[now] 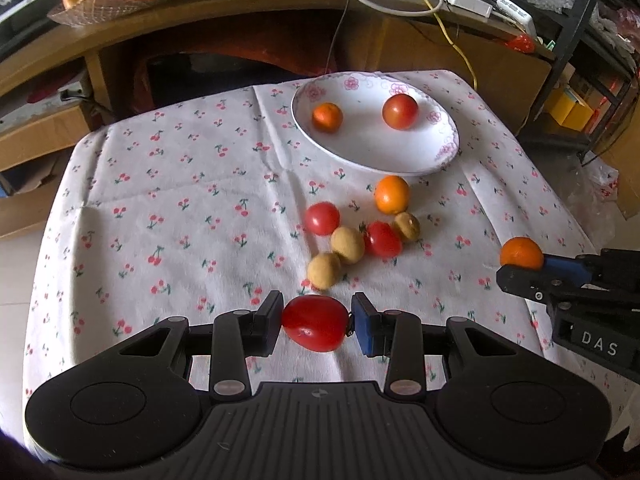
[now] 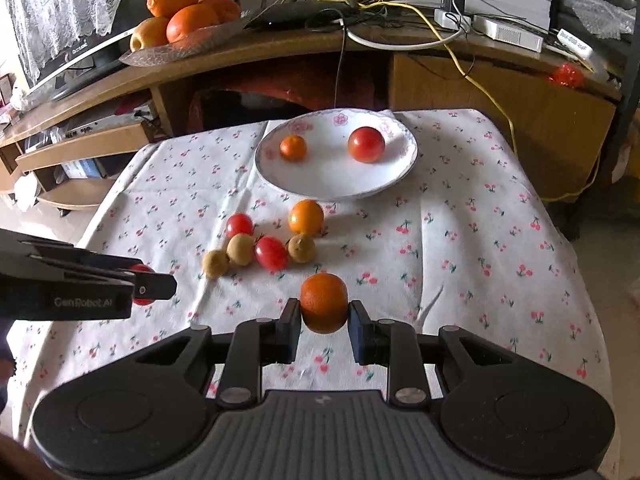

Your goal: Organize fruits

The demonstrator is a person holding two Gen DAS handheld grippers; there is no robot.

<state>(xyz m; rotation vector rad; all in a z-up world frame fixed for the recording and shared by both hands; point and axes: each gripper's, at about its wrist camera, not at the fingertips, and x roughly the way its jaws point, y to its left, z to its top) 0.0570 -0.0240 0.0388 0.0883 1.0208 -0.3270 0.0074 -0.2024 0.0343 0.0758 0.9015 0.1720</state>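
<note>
My left gripper (image 1: 316, 326) is shut on a red tomato (image 1: 314, 328) above the cloth, near the table's front. My right gripper (image 2: 324, 316) is shut on a small orange (image 2: 323, 302), which also shows in the left wrist view (image 1: 521, 253). A white flowered plate (image 1: 400, 160) at the far side holds a small orange (image 1: 327, 117) and a tomato (image 1: 400, 111). Between the plate and my grippers lies a cluster: an orange (image 1: 392, 194), two tomatoes (image 1: 321, 218), (image 1: 383, 239) and three brown fruits (image 1: 347, 245), (image 1: 324, 271), (image 1: 407, 226).
The table wears a white cherry-print cloth (image 1: 180, 200). Behind it stands a wooden desk (image 1: 240, 12) with a glass bowl of oranges (image 2: 184, 24), cables and power strips (image 2: 512, 32). A cardboard box (image 1: 460, 52) stands behind the table's far edge.
</note>
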